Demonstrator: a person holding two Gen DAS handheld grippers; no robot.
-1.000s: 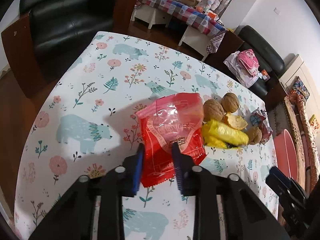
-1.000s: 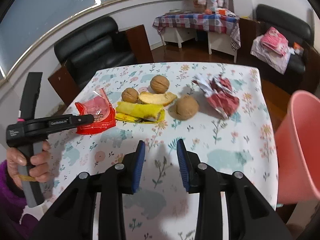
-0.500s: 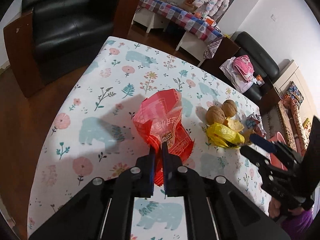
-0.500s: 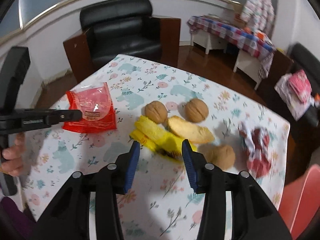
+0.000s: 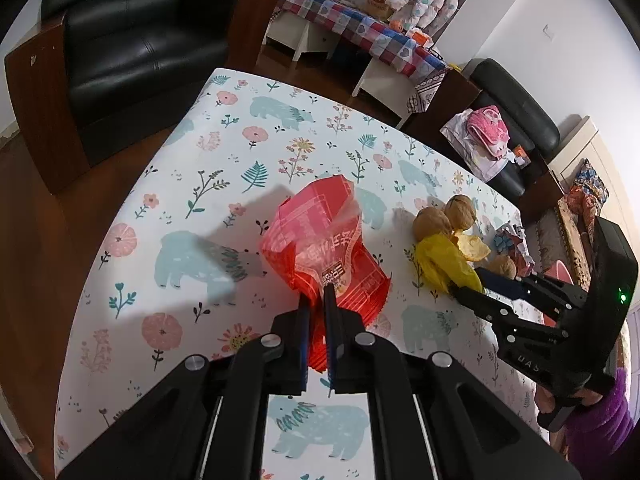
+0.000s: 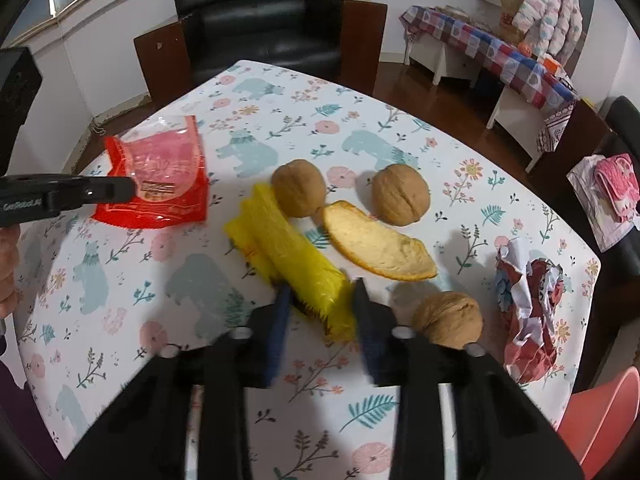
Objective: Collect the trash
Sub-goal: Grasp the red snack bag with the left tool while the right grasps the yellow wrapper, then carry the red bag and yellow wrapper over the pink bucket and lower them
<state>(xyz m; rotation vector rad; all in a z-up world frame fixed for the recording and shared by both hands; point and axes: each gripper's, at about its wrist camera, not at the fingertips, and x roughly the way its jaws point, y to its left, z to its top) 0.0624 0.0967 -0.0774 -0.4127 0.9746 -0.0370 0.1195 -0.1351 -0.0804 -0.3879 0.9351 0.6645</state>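
Observation:
My left gripper [image 5: 316, 300] is shut on the near edge of the red snack wrapper [image 5: 320, 240], which stands crumpled up from the table. The right wrist view shows the same red wrapper [image 6: 160, 176] at the left, pinched by the left gripper [image 6: 132, 188]. My right gripper [image 6: 322, 292] is low over the table and its jaws are closing. The near end of the yellow wrapper [image 6: 288, 256] lies between them. In the left wrist view, the right gripper [image 5: 466, 286] reaches in from the right to the yellow wrapper [image 5: 440, 264].
Three walnuts [image 6: 298, 188] [image 6: 400, 194] [image 6: 448, 320], an orange peel [image 6: 372, 244] and a crumpled red-and-blue wrapper [image 6: 528, 312] lie on the bear-print tablecloth [image 6: 248, 152]. A pink bin [image 6: 600, 412] stands off the table's right corner. A black armchair [image 6: 260, 20] is behind the table.
The left gripper has shut on the red wrapper and bunched it up. The right gripper moved left over the yellow wrapper, rolled, and its jaws have narrowed around the wrapper's end.

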